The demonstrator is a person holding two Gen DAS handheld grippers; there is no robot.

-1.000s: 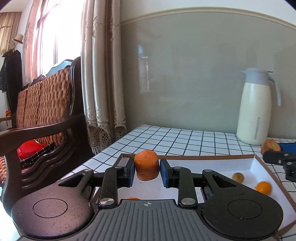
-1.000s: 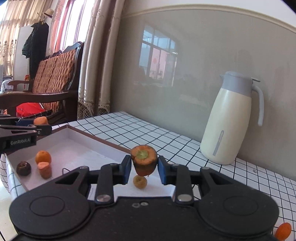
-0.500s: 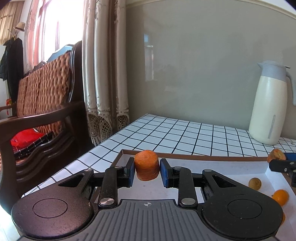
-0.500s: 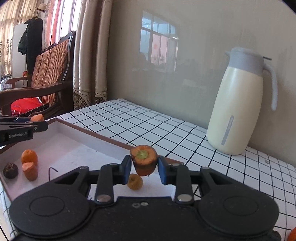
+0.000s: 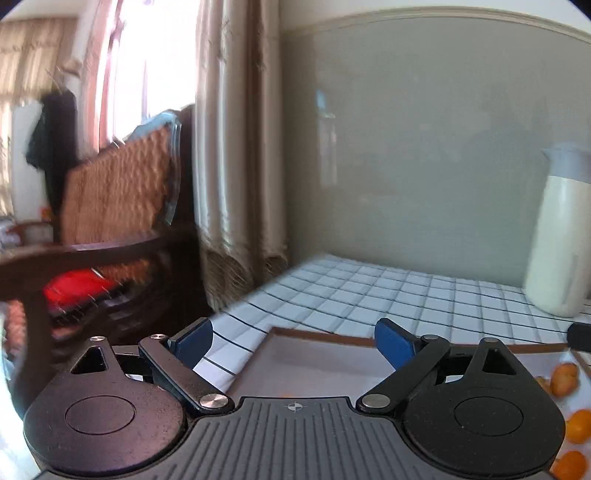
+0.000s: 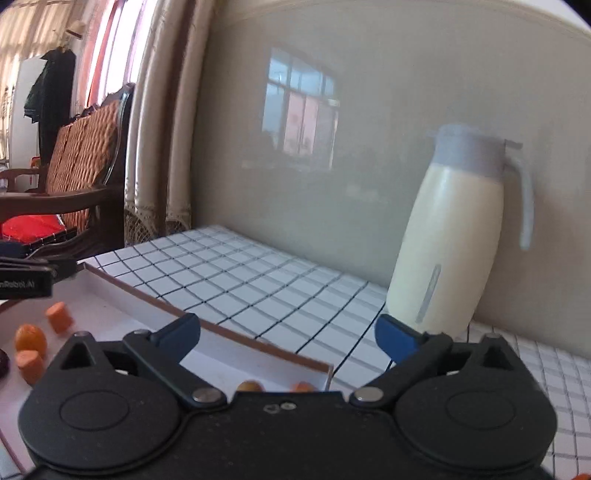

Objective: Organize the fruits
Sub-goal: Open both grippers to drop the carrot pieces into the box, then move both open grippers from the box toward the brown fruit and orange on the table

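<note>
Left wrist view: the left claw (image 5: 293,341), its jaws just sprung wide and bare, hangs over the tray (image 5: 317,334) on the checked table (image 5: 388,291), orange fruits (image 5: 563,374) far right, thermos (image 5: 559,240) beyond; right claw (image 6: 288,332) likewise wide, empty.

A cream thermos jug (image 6: 448,243) with a grey lid and a grey handle stands upright on the counter (image 6: 258,284), close against the grey-green wall panel (image 6: 332,110). The counter top is white tile with dark grid lines. The glossy panel carries a reflection of a window (image 6: 301,129). Beige curtains (image 5: 236,147) with lace hems hang at the counter's left end, beside a bright window (image 5: 144,62). A dark wooden armchair (image 6: 85,177) with a woven orange-brown back cushion stands past them, with something red (image 6: 29,227) lying on its seat. A dark coat (image 6: 50,96) hangs further back, with a pale hat (image 6: 75,27) above it.
</note>
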